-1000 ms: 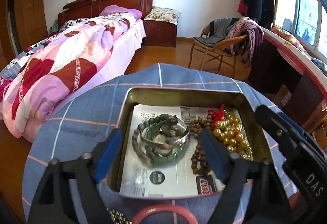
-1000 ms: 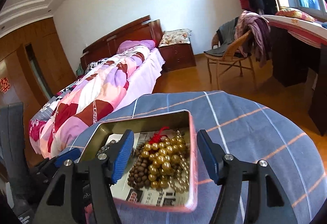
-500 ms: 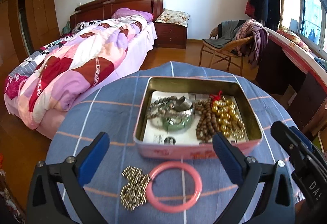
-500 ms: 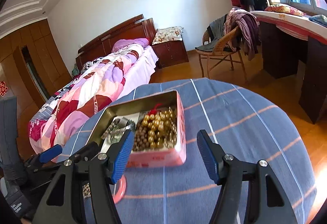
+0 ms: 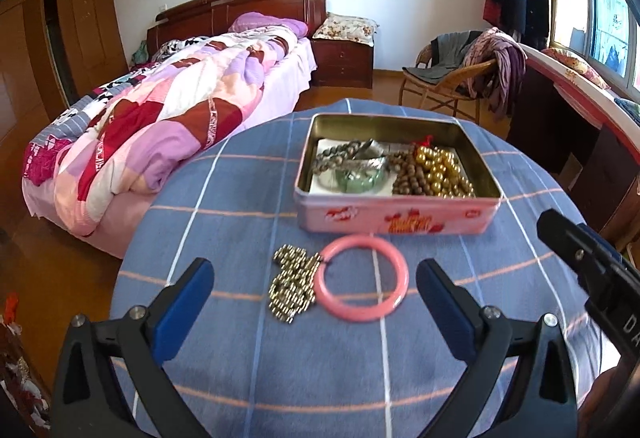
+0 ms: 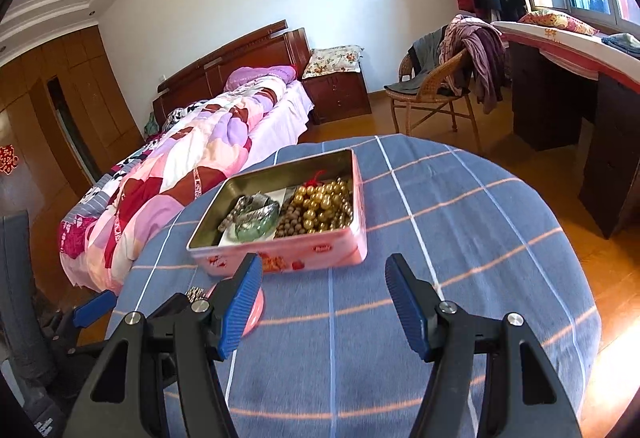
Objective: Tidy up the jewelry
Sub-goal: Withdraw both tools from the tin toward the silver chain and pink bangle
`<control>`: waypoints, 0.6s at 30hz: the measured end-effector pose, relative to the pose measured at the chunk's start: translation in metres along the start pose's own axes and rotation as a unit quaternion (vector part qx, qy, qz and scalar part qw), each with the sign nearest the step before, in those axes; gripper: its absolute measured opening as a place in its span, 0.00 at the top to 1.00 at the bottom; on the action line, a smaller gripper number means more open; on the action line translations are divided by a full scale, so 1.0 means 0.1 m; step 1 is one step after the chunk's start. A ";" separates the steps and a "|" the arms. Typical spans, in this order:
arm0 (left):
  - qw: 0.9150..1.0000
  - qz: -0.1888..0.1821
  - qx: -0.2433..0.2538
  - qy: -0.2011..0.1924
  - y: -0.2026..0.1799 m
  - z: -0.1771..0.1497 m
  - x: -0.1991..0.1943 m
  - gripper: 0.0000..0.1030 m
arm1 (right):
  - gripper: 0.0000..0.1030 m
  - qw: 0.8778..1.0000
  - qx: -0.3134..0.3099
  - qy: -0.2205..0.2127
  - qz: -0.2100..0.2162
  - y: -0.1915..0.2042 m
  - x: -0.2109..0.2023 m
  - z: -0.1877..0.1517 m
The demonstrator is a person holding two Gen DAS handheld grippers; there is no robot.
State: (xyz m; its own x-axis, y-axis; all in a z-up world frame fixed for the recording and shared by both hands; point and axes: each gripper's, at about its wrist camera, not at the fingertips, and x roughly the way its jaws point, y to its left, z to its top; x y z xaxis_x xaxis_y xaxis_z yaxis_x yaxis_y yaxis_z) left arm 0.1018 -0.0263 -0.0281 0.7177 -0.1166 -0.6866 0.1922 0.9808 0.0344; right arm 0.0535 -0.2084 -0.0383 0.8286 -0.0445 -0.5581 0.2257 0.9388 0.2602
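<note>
A pink tin box [image 5: 396, 220] [image 6: 320, 254] stands on the round table with its lid off. It holds a green bangle [image 5: 360, 178], dark beads, brown wooden beads [image 5: 408, 178] and gold beads [image 5: 440, 168] [image 6: 324, 206]. In front of it lie a pink bangle [image 5: 362, 288] [image 6: 256, 308] and a metallic bead bracelet [image 5: 290, 288], touching each other. My left gripper [image 5: 314, 290] is open and empty, just short of these two pieces. My right gripper [image 6: 324, 298] is open and empty, in front of the tin's right half.
The table wears a blue checked cloth [image 5: 240, 198]. A bed [image 5: 180, 110] stands beyond at the left, a wicker chair with clothes [image 5: 452, 86] at the back right, a dark desk [image 6: 560, 98] at the right. The right gripper's body [image 5: 592, 278] shows at the left view's right edge.
Both grippers have pulled back from over the tin towards the near side of the table. The pink bangle and metallic bracelet have come fully into view.
</note>
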 end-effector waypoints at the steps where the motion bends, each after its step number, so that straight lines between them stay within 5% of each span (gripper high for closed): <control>1: 1.000 0.001 0.000 0.000 0.01 -0.02 -0.02 0.00 | 0.37 1.000 -0.001 0.001 0.000 0.00 -0.03 -0.03; 18: 0.999 0.004 -0.025 0.020 0.38 -0.56 -0.07 0.00 | 0.37 0.999 -0.027 0.040 0.009 0.09 -0.08 -0.41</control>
State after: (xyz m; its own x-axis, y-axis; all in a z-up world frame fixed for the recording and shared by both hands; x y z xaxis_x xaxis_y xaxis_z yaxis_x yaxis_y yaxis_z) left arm 0.0662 0.0210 -0.0628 0.6911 -0.1039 -0.7152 0.1528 0.9882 0.0041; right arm 0.0276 -0.1859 -0.0640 0.7880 -0.0024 -0.6157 0.1822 0.9561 0.2294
